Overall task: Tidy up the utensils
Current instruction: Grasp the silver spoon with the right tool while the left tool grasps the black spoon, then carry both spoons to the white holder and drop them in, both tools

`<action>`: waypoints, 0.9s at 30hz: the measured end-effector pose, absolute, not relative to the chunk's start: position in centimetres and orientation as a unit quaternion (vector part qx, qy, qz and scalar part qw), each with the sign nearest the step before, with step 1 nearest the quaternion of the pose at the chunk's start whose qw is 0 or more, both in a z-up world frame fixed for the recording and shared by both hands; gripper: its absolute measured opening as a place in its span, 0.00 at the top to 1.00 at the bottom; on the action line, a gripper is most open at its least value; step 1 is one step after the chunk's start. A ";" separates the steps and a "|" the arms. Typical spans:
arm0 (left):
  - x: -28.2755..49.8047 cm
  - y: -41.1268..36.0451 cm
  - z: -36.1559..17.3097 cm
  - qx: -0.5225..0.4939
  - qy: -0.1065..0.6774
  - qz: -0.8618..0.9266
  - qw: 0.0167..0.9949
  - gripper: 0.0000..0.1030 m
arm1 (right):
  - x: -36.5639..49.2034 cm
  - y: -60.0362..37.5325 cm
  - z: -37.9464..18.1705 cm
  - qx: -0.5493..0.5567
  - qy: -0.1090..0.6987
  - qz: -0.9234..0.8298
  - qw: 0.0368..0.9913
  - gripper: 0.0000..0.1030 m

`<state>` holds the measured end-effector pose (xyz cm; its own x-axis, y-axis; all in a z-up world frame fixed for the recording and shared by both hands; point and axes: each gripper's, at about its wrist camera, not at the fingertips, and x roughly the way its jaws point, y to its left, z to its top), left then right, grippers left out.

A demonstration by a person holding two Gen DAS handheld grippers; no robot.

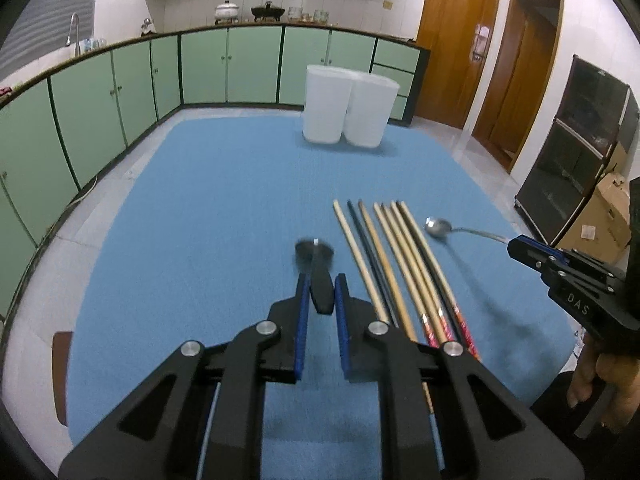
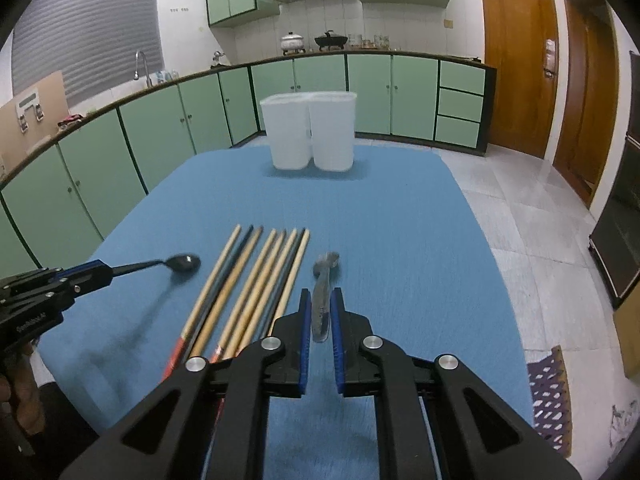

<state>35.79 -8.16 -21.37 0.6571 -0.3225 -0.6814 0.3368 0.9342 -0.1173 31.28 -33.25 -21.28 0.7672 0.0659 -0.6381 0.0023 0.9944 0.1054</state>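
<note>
We've got a spoon in each hand here. Our left gripper [image 1: 322, 292] is pinching the black spoon [image 2: 182, 263] by its handle, bowl pointing forward and lifted off the blue cloth [image 1: 224, 184]; the shadow beneath it in the right wrist view tells us it's airborne. Our right gripper [image 2: 320, 312] is clamped on the silver spoon [image 1: 438, 227] the same way, handle between the blue pads [image 2: 306, 316], bowl out front.

Holding them by the handle end looks sensible: the bowl leads, so each spoon can drop bowl-first into a container. And there they are, two white containers [image 2: 308, 136] standing side by side, touching, at the far end of the cloth, well apart from us.

Between the two grippers, the chopsticks [image 2: 256, 280] lie in a neat parallel row on the cloth, untouched. Two bins and two kinds of utensil suggest sorting, we reckon: spoons one side, chopsticks the other. The spoons are not yet delivered, so it's early going.
</note>
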 end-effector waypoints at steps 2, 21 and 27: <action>36.2 -8.2 -20.6 0.011 0.369 -0.184 0.911 0.89 | 31.7 -33.3 -20.5 0.046 0.342 0.020 0.938 0.91; 41.9 -8.8 -13.2 0.022 0.357 -0.221 0.907 0.89 | 36.9 -34.2 -13.5 0.004 0.370 0.067 0.927 0.93; 45.5 -10.6 -10.6 0.031 0.349 -0.233 0.907 0.89 | 39.7 -34.6 -10.0 0.004 0.367 0.081 0.927 0.93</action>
<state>45.45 -10.55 -10.65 0.6472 -0.4013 -0.6482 0.4443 0.8895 -0.1071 39.69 -34.64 -9.97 0.7182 0.1523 -0.6790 -0.1465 0.9870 0.0665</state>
